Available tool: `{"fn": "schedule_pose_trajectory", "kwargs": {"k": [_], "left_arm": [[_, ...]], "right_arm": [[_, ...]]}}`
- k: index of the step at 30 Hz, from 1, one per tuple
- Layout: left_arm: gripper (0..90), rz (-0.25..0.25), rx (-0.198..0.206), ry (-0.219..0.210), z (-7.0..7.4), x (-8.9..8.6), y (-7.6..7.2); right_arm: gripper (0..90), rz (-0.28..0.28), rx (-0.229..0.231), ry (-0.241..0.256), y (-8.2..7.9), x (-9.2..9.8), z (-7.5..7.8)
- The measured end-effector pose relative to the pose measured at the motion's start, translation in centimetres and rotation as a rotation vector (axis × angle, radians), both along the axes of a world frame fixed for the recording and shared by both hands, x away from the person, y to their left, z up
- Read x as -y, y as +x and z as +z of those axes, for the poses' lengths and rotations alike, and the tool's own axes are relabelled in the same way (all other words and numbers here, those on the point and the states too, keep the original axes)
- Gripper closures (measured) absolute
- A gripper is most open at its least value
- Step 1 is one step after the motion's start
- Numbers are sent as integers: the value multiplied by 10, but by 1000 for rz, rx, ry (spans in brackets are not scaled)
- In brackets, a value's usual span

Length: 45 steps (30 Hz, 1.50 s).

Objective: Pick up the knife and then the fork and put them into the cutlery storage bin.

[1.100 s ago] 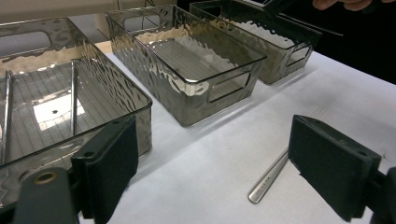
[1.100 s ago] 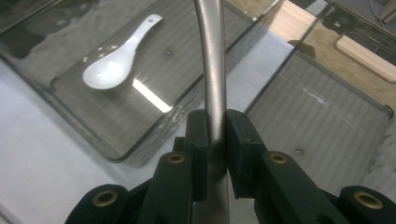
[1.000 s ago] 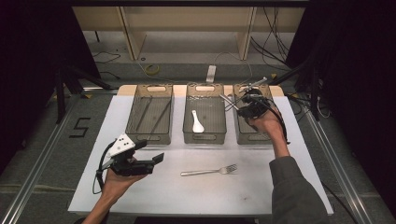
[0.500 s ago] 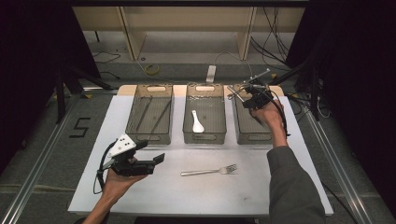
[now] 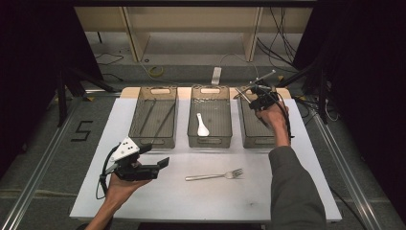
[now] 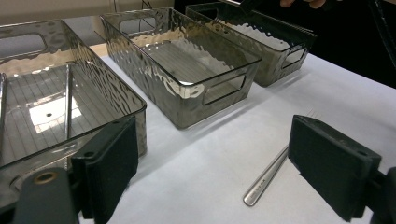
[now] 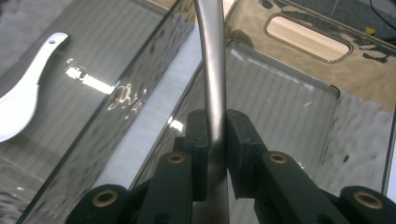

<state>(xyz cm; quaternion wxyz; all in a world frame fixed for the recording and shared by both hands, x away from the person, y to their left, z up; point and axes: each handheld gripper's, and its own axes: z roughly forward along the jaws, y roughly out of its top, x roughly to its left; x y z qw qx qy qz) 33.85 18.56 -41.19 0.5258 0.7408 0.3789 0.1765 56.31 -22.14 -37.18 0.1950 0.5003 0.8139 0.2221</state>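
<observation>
We've got the right gripper (image 7: 212,135) fingers clamped on a thin metal utensil handle (image 7: 211,70) above the right bin (image 5: 249,136) — stiff, light, slick steel, so grip flat across the shank as now. Its working end is cut off, so can't tell fork vs knife; left gripper (image 6: 224,172) fingers wide, empty, near the fork (image 5: 215,176) on the bench (image 5: 191,201)

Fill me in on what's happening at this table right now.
A person is sorting cutlery into three clear bins. The right tool is shut on a metal utensil handle, held above the right bin; which utensil it is cannot be told. The left tool is open, hovering above the table near a fork lying in front of the bins. A white spoon lies in the middle bin, and two thin metal sticks in the left bin.
</observation>
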Motion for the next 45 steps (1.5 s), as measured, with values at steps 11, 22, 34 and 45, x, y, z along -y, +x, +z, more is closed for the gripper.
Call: {"fn": "schedule_pose_trajectory", "kwargs": {"k": [11, 22, 34, 45], "left_arm": [[158, -1, 1, -2, 0, 0, 0], [158, -3, 1, 3, 0, 0, 0], [160, -10, -9, 4, 0, 0, 0], [158, -7, -8, 8, 0, -1, 0]], "right_arm": [[804, -53, -9, 1, 8, 7, -6], [803, -72, -12, 1, 11, 12, -9], [584, -118, -26, 55, 17, 13, -10], [389, 38, 17, 98, -8, 1, 15]]}}
